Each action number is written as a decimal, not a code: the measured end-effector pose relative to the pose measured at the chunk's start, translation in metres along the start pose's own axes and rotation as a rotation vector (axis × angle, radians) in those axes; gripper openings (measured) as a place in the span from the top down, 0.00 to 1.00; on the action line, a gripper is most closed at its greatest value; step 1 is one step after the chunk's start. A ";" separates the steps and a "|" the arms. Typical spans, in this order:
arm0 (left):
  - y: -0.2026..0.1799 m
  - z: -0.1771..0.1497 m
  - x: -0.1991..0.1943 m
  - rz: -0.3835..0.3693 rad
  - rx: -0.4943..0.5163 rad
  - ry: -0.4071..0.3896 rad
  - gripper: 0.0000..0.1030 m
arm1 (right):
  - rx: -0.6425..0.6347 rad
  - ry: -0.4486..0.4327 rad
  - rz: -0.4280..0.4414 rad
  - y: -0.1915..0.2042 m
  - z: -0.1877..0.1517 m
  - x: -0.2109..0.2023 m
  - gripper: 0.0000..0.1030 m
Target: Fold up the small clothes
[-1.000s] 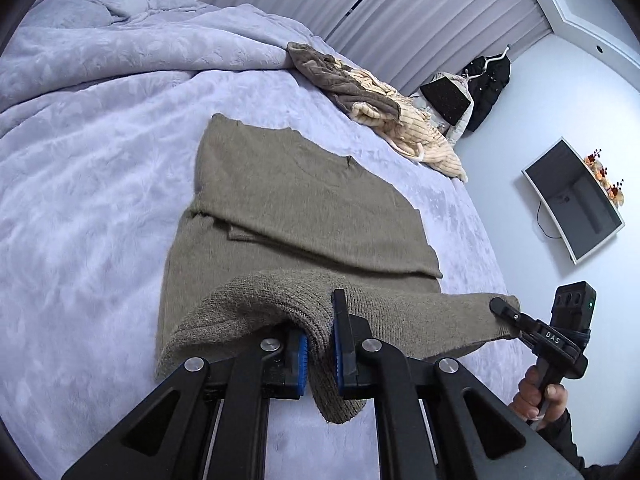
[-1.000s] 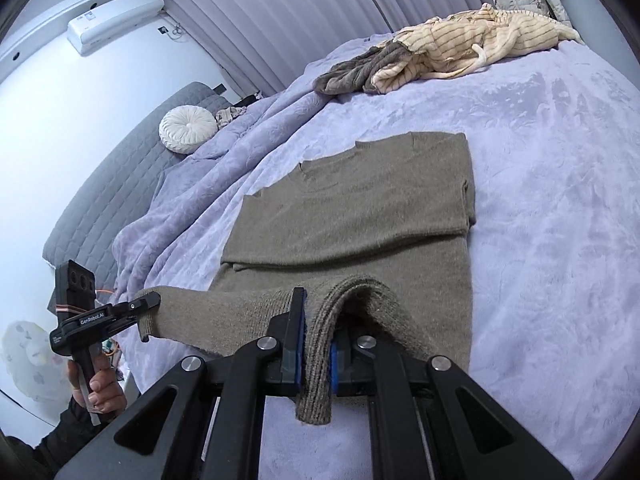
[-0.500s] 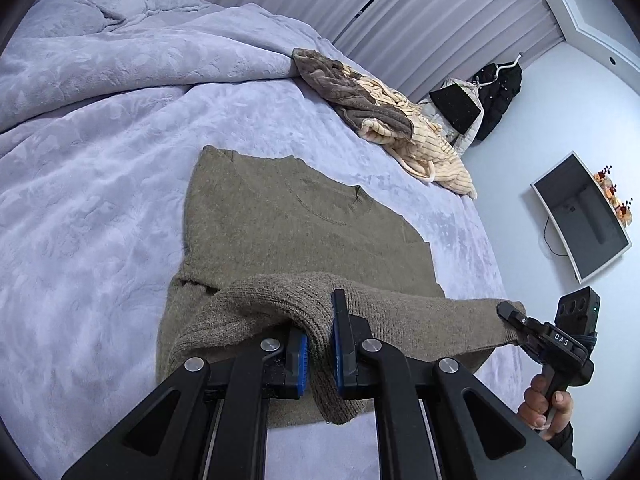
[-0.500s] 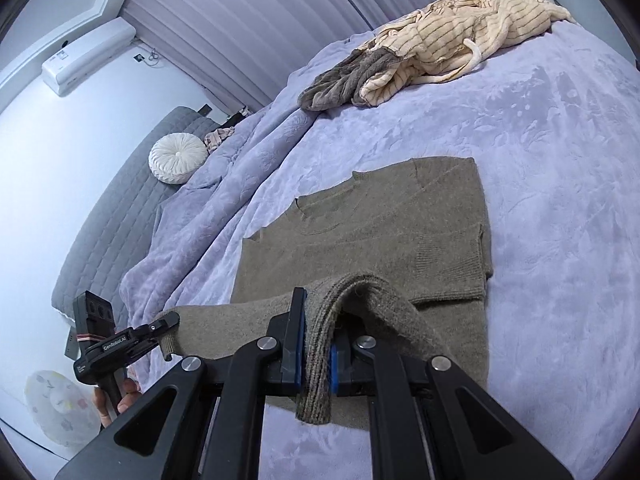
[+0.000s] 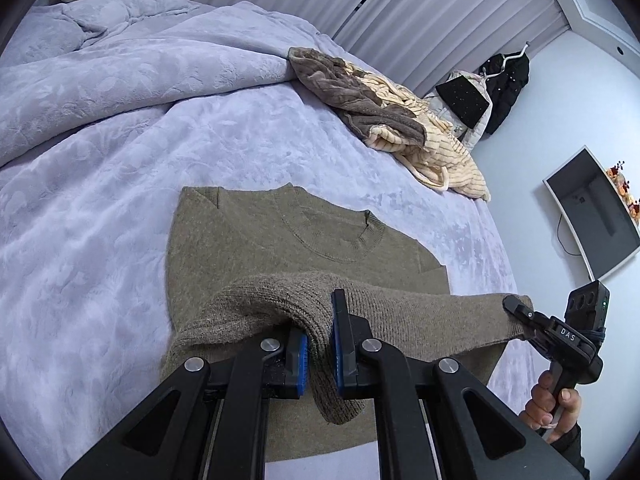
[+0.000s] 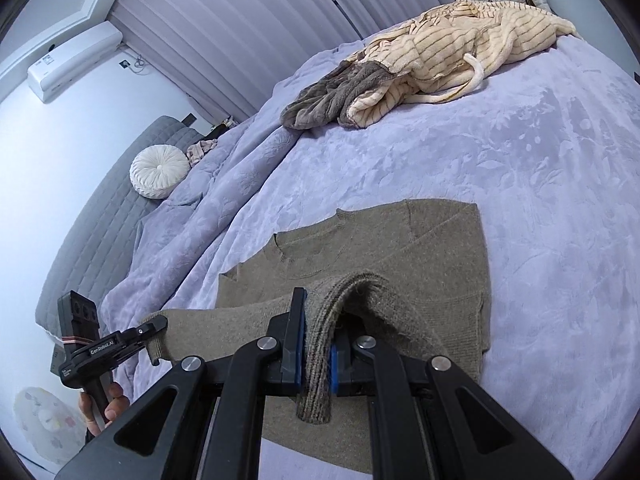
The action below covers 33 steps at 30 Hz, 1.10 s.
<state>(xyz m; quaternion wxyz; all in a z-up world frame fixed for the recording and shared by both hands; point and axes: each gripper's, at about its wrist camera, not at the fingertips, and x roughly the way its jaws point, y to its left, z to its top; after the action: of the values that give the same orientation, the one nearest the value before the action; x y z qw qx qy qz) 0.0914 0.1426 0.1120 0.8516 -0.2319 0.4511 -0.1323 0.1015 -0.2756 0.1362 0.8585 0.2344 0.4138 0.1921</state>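
both grippers' jaws are clamped tight on the olive sweater (image 5: 280, 240): left gripper (image 5: 319, 354), right gripper (image 6: 316, 354). its hem is lifted off the bed (image 5: 120, 200), with a clothes pile (image 5: 384, 120) at one o'clock.

The left tongs (image 5: 320, 354) are clamped on a bunched corner of the olive knit sweater (image 5: 288, 236), which lies flat on the lavender bed (image 5: 100, 208) with its neckline toward the far side. At the right edge, a hand (image 5: 554, 406) holds the right tongs (image 5: 516, 306), pinching the sweater's other lifted corner. A pile of brown and cream striped clothes (image 5: 396, 120) lies well beyond.
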 end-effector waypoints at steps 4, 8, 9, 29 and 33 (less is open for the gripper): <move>0.002 0.014 0.025 0.031 0.003 0.026 0.89 | 0.022 0.014 -0.021 -0.008 0.015 0.023 0.91; 0.008 0.028 0.049 0.051 -0.007 0.050 0.89 | 0.037 0.033 -0.041 -0.016 0.028 0.046 0.91; 0.010 0.031 0.054 0.055 -0.010 0.057 0.89 | 0.042 0.037 -0.047 -0.018 0.030 0.052 0.91; 0.059 0.048 0.080 0.016 -0.146 0.039 0.06 | 0.174 -0.007 -0.063 -0.072 0.047 0.080 0.23; 0.033 0.042 0.075 0.172 0.058 0.039 0.06 | -0.004 0.001 -0.182 -0.053 0.047 0.066 0.23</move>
<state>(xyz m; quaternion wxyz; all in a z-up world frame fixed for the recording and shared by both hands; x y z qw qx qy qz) 0.1687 0.1504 0.0626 0.8573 -0.1649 0.4817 -0.0764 0.1847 -0.2956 0.0912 0.8726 0.1942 0.4334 0.1140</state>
